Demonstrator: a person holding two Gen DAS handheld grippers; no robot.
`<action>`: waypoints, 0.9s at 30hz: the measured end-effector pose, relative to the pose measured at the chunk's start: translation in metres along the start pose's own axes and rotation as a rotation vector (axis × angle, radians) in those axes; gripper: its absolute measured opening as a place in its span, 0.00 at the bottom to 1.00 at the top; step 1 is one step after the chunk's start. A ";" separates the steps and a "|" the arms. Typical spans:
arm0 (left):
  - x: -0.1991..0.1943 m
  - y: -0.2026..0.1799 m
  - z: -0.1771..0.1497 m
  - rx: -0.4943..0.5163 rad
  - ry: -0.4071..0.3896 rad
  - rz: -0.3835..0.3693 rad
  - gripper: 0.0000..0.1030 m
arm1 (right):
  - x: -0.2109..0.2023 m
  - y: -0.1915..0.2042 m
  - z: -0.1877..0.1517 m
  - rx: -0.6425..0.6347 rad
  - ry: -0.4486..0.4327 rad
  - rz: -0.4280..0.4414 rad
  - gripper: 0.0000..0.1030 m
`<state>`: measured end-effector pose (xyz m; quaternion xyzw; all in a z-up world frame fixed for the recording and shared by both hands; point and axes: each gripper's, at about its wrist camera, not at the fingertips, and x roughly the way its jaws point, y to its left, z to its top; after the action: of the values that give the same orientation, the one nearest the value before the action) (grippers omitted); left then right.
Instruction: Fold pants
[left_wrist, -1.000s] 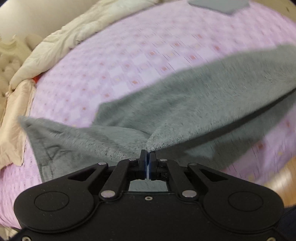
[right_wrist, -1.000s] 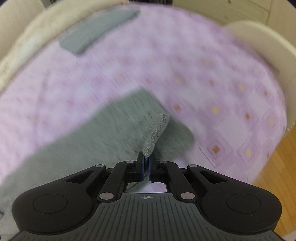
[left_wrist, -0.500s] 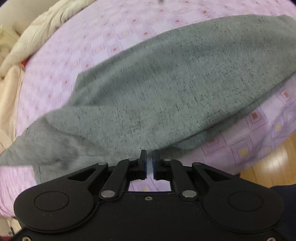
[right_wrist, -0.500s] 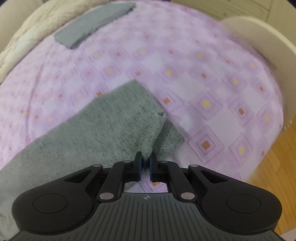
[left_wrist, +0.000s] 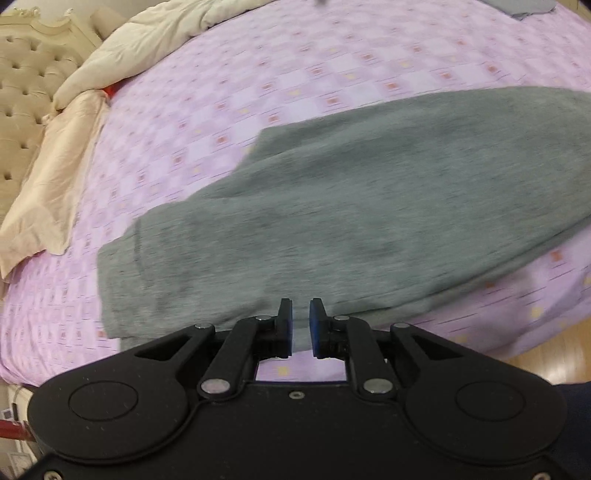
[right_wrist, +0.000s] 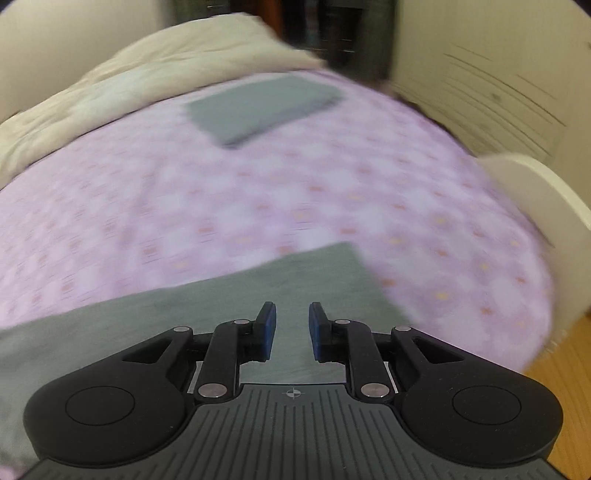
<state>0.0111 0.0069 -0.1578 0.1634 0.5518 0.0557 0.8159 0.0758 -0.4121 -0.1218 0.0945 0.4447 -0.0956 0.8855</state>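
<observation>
The left gripper (left_wrist: 300, 318) hangs just off the near edge of the bed (left_wrist: 332, 85), its jaws parted by a narrow gap and holding nothing; only lilac sheet shows between the blue pads. Just beyond its tips lie the grey pants (left_wrist: 351, 221), spread flat along the bed's near edge, one leg folded over the other, the wider waist end toward the left and the legs running off to the right. The right gripper (right_wrist: 291, 325) hovers over the leg end of the same pants (right_wrist: 258, 291), its jaws released and spread wider than the left pair, with grey cloth visible in the gap but not pinched. The hem corner of the pants sits just beyond the right gripper's tips, toward the bed's right side, near the white footboard (right_wrist: 532, 188). Past the pants the lilac checked sheet runs bare toward the far side. At the far edge lies a folded grey garment (right_wrist: 266, 107), well apart from the pants. A cream duvet (left_wrist: 147, 48) is bunched along the far left, and a beige pillowcase (left_wrist: 51, 177) lies at the left end beside the tufted headboard (left_wrist: 26, 85). Both views are somewhat blurred
</observation>
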 end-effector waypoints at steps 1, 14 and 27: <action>0.004 0.006 -0.002 0.012 0.001 0.006 0.21 | -0.001 0.015 -0.002 -0.027 0.006 0.031 0.19; 0.051 0.121 -0.027 0.161 -0.020 -0.037 0.21 | -0.006 0.251 -0.095 -0.062 0.366 0.515 0.22; 0.079 0.154 -0.052 0.529 -0.129 -0.217 0.22 | 0.021 0.330 -0.165 0.472 0.582 0.484 0.32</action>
<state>0.0074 0.1837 -0.1952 0.3139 0.5082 -0.1881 0.7796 0.0449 -0.0539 -0.2078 0.4183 0.6065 0.0463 0.6746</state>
